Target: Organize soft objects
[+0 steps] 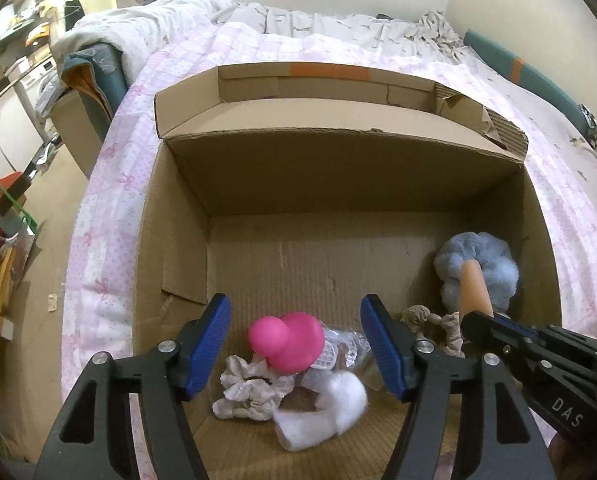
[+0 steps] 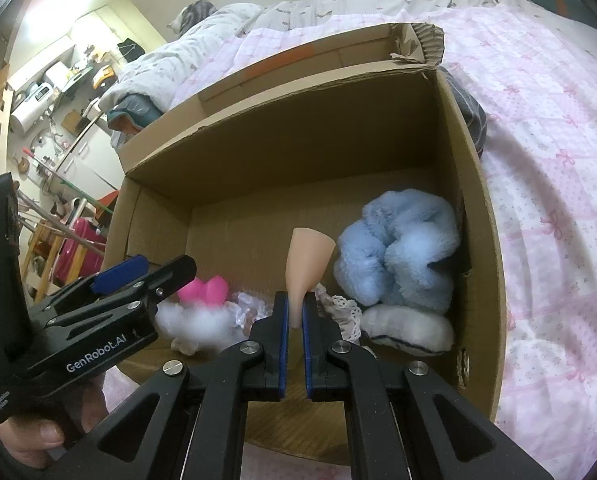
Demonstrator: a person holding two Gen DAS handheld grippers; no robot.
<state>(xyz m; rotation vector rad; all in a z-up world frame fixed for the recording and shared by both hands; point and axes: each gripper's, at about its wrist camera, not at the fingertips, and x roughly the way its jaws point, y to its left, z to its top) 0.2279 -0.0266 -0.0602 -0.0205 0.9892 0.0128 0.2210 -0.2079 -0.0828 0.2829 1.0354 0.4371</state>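
Inside a cardboard box [image 1: 178, 208] on the bed, the left tool [image 1: 296, 346] gapes above a pink toy [image 1: 286, 338] at 6 o'clock; the right tool [image 2: 294, 320] pinches a beige funnel-shaped piece [image 2: 308, 256], seemingly ready to drop in.

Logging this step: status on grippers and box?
Left gripper open over pink toy. Right gripper shut on beige funnel. Both above cardboard box. Nothing blocking.

White "GenRobot.AI" runs along my black left tongs [image 2: 146, 276]; white "DAS" marks my black right tongs [image 1: 474, 322], beside the brown cardboard box [image 1: 338, 168].
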